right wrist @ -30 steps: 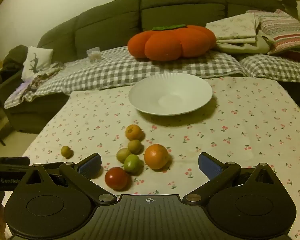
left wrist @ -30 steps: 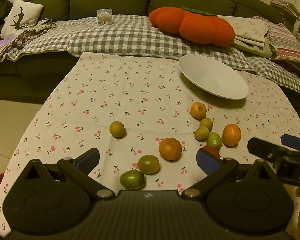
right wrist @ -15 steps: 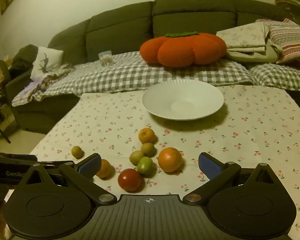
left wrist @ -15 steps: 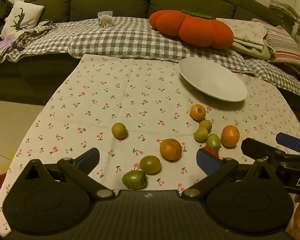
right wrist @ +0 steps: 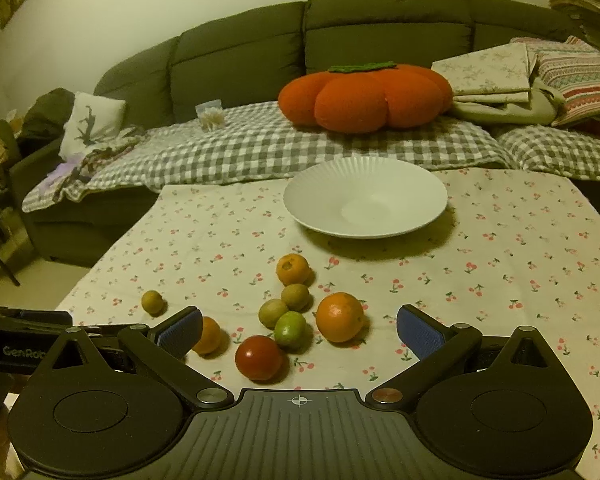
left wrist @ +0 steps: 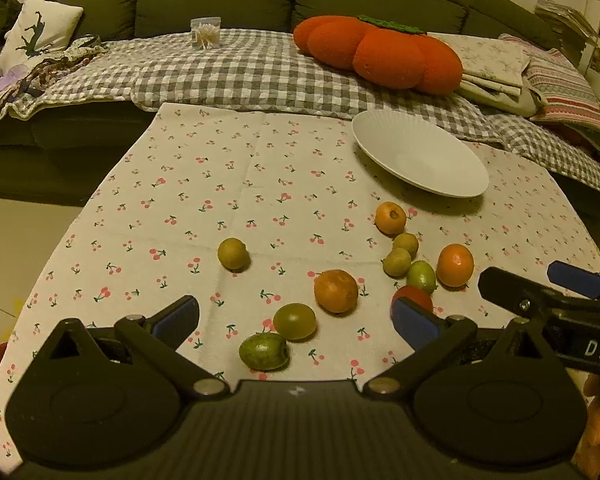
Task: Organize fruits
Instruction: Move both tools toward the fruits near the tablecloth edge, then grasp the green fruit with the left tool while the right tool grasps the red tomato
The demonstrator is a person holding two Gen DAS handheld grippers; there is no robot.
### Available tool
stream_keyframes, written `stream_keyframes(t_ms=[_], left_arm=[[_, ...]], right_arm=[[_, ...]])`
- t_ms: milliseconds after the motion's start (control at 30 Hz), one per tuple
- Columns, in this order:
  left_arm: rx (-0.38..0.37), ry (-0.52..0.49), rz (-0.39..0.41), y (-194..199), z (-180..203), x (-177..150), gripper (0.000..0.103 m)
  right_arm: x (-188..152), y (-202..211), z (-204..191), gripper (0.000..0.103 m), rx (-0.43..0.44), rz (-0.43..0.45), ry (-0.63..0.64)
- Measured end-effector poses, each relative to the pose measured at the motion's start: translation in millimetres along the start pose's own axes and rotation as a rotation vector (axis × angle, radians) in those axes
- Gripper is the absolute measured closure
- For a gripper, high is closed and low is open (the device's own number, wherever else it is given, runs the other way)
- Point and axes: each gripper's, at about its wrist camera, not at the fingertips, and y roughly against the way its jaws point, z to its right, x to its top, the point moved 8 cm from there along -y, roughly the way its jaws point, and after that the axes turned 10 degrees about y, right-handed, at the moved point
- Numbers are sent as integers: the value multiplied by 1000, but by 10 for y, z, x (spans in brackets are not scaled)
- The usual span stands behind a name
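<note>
Fruit lies loose on the cherry-print tablecloth (right wrist: 520, 240), ten pieces in all: nearest, between the spread, empty fingers of the left gripper (left wrist: 296, 320) and right gripper (right wrist: 300, 330), sit two green ones and a red tomato (right wrist: 259, 357). Beyond lie three oranges, a green one and three small yellowish ones. Farthest, one white ribbed plate (right wrist: 420, 184) holds nothing.
</note>
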Motion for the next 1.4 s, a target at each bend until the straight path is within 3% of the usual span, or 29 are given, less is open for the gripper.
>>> stream_keyframes(t_ms=[633,767,933,1067,1400], left_arm=[[-50,-19,-87,-35,-115,-242,1],[-64,-8,-111,-39,-194,-270,4],[-54,-1,-75,-12,-356,-281,4],[-65,-21,-90,-47,-356,-370,19],[-66,-46,-79,-186,-301,-383,30]], right_arm=[[-29,-10,286,0,21,-62,-142],[-92,-51,188,0,63,-110,-122],[-118,-17,34,0,110,-124,-57],[-140,-13,-45,0,125,-137,-18],[-179,-39,-171,1,128,-146,26]])
